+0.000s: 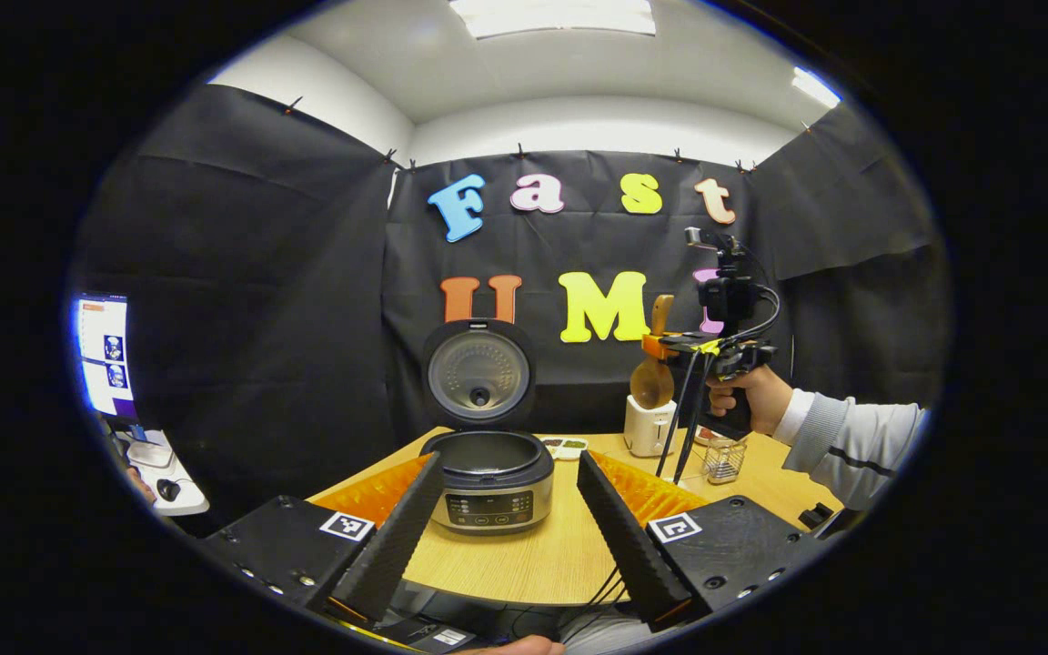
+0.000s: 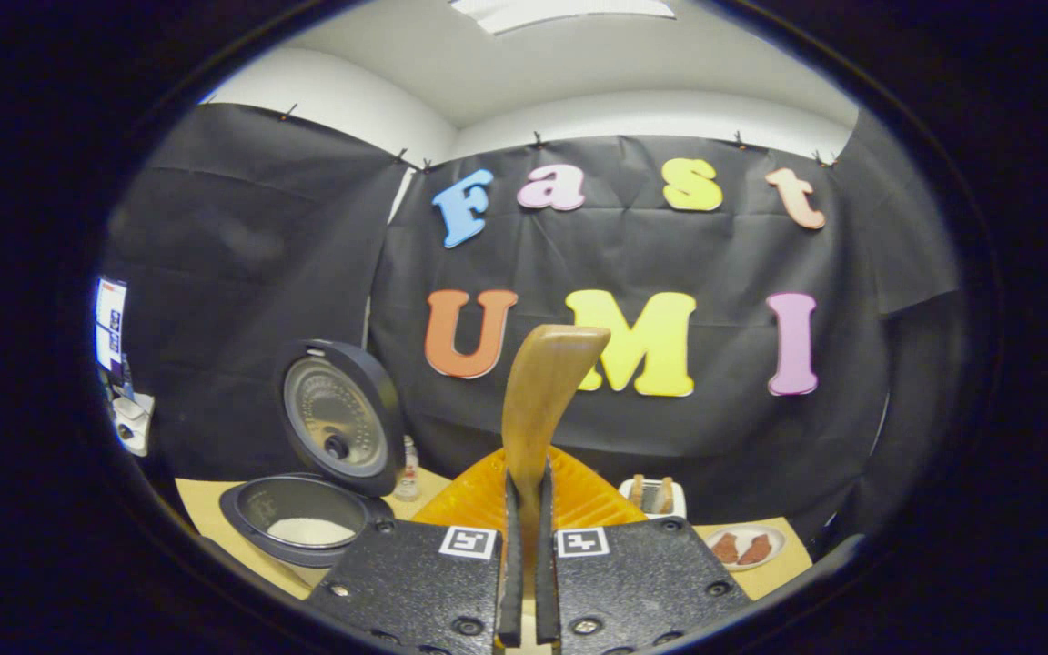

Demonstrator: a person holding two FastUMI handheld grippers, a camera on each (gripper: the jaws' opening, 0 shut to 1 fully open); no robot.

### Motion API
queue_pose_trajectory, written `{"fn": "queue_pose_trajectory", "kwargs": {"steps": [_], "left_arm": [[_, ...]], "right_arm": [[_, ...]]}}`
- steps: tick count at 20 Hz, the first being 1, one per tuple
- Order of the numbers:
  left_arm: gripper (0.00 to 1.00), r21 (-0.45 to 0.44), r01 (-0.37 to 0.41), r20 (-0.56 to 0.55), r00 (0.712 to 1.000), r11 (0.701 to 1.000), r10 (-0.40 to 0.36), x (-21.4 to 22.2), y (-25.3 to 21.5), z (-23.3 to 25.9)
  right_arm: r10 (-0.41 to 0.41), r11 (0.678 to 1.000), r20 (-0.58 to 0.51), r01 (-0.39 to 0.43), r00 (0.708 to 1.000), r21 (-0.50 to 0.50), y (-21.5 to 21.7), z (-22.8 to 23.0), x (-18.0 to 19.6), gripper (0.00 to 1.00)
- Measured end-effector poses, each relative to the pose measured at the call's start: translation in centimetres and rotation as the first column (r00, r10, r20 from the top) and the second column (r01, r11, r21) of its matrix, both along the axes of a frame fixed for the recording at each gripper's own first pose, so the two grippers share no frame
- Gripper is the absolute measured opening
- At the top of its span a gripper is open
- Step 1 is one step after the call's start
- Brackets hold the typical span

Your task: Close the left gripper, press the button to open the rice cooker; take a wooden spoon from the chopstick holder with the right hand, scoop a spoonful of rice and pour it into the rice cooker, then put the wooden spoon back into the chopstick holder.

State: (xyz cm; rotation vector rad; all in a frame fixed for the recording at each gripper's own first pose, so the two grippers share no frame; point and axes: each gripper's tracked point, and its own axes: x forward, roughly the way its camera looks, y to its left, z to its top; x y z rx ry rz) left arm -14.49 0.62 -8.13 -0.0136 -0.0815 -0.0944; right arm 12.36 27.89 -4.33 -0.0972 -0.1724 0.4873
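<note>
The rice cooker (image 1: 488,478) stands open, its raised lid (image 1: 478,371) blocking the back. Bare worktop (image 1: 569,546) lies before it. A white holder (image 1: 649,426) and small glass (image 1: 724,459) crowd the right side.

Both grippers are chunky textured black blocks with square black-and-white marker tags and visible screws — the right gripper (image 1: 670,347) trails black cables, and the sleeve (image 1: 856,438) is light grey with a white cuff.

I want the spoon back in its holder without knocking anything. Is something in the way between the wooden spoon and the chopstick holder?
Nothing visible. The right gripper holds the wooden spoon upright right above the chopstick holder, with no object between them.
</note>
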Motion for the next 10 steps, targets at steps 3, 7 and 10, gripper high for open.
{"fn": "queue_pose_trajectory", "kwargs": {"steps": [3,7,10], "left_arm": [[0.94,-0.016,-0.007,0.001,1.0,1.0,0.007,0.9,0.0,0.0],[0.95,-0.023,0.002,-0.02,1.0,1.0,-0.003,2.1,-0.4,-1.1],[0.95,-0.011,-0.002,-0.017,1.0,1.0,0.002,2.9,-0.6,-1.7]], "right_arm": [[-0.045,0.998,-0.058,0.047,0.997,0.039,-3.3,-0.3,0.5,0.12],[-0.165,0.981,-0.13,0.177,0.978,0.085,-9.0,-1.2,2.9,0.12],[-0.21,0.973,-0.176,0.223,0.962,0.056,-11.8,-3.1,4.6,0.12]]}}
